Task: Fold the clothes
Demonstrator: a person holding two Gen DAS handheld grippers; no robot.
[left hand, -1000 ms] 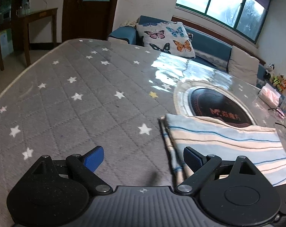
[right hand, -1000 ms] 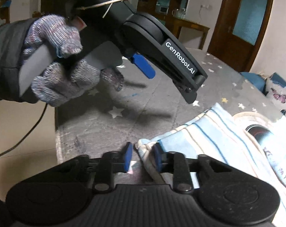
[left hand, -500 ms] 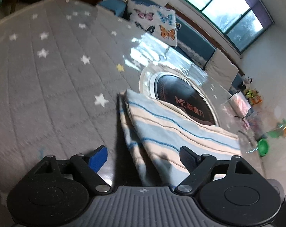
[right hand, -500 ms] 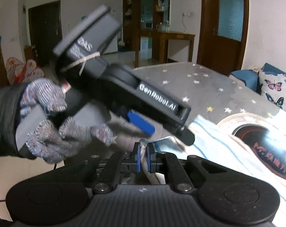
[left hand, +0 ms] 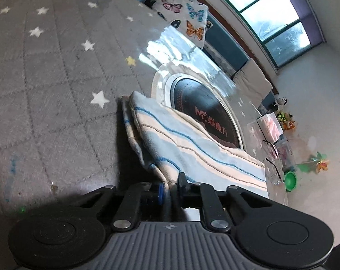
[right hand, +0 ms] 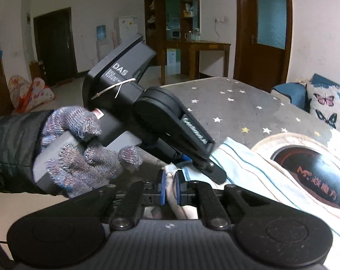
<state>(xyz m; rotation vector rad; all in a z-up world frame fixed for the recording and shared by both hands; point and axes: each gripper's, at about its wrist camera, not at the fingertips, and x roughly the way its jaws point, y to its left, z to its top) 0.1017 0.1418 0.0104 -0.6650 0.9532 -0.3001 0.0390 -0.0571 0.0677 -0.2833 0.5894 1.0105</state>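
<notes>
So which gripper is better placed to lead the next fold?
Neither clearly: the left gripper and right gripper are both shut on the near edge of the blue-and-cream striped cloth, side by side, so they would likely carry it over together.

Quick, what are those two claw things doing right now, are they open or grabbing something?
Left gripper: closed, pinching the edge of the striped cloth.
Right gripper: closed, pinching a corner of the same striped cloth.
</notes>
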